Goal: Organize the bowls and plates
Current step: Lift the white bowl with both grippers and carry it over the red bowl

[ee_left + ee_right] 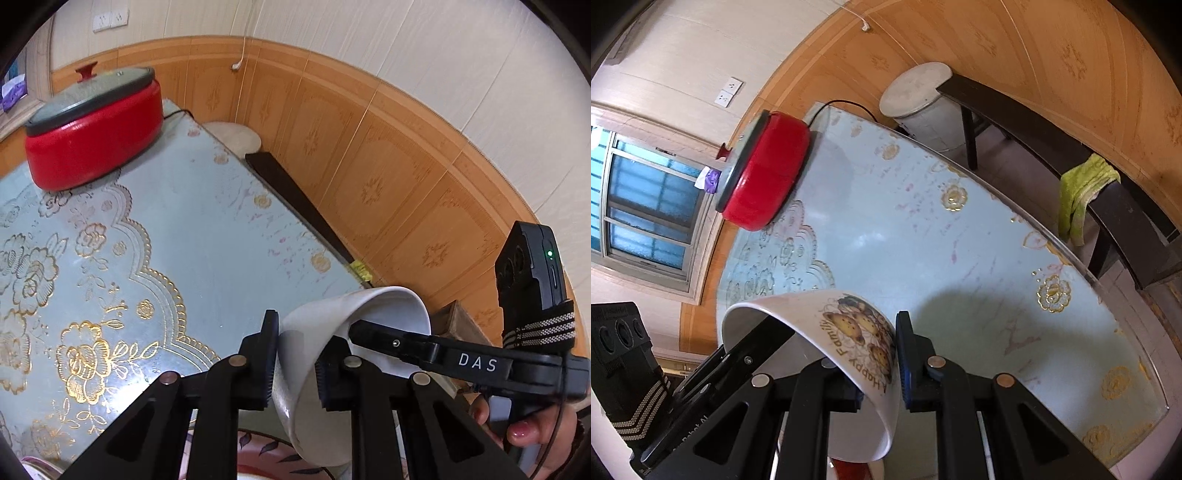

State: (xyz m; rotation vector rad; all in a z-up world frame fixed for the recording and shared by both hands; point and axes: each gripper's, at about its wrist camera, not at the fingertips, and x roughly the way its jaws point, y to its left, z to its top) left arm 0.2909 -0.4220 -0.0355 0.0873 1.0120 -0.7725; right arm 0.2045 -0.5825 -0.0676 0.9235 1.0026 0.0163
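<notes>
white bowl [857, 332] reads "a happy family"; right gripper [369, 332] arm reads "das".

White letters reading "DAS" are showing on the black body of the right gripper [476, 363] in the left wrist view. On the bowl [857, 332], beside its bear picture, brown lettering is reading "A Happy Family". On the left gripper [698, 432], partly hidden white print is possibly reading "Robot AI".
</notes>
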